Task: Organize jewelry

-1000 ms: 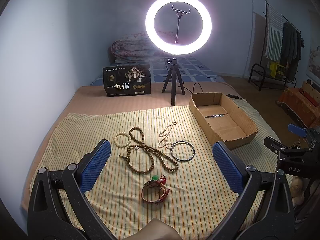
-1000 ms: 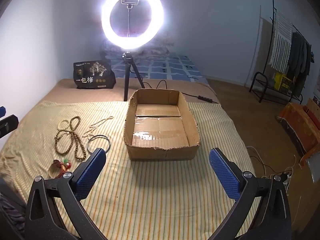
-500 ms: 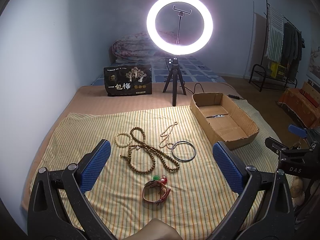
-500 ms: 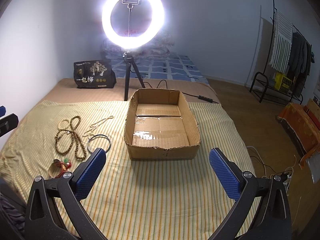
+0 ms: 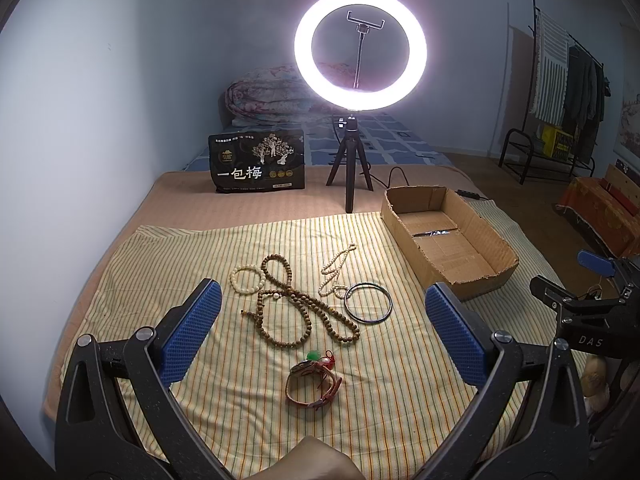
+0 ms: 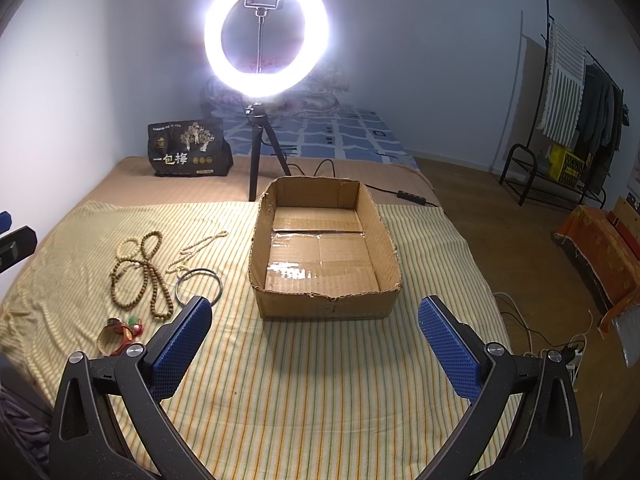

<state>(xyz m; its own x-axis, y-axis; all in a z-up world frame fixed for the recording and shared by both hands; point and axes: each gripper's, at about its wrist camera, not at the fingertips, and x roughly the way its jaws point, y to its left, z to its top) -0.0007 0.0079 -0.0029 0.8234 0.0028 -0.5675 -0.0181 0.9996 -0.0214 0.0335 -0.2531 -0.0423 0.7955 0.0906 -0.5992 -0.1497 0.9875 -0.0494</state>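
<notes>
Jewelry lies on a striped yellow cloth (image 5: 168,264): a long brown bead necklace (image 5: 296,308), a cream bead bracelet (image 5: 246,280), a pale pearl strand (image 5: 336,268), a dark metal bangle (image 5: 368,303) and a red strap watch (image 5: 314,384) with green and red charms. An empty cardboard box (image 5: 486,240) stands to their right; it also shows in the right wrist view (image 6: 326,304). My left gripper (image 5: 320,340) is open and empty above the jewelry. My right gripper (image 6: 316,348) is open and empty in front of the box.
A lit ring light on a tripod (image 5: 352,168) stands behind the cloth, with a black snack bag (image 5: 258,162) to its left. A cable (image 6: 412,196) runs behind the box. The bed edge is to the right, with a clothes rack (image 6: 560,120) beyond.
The left wrist view has shifted very slightly; the jewelry and box stay where they were. Both grippers stay open.
</notes>
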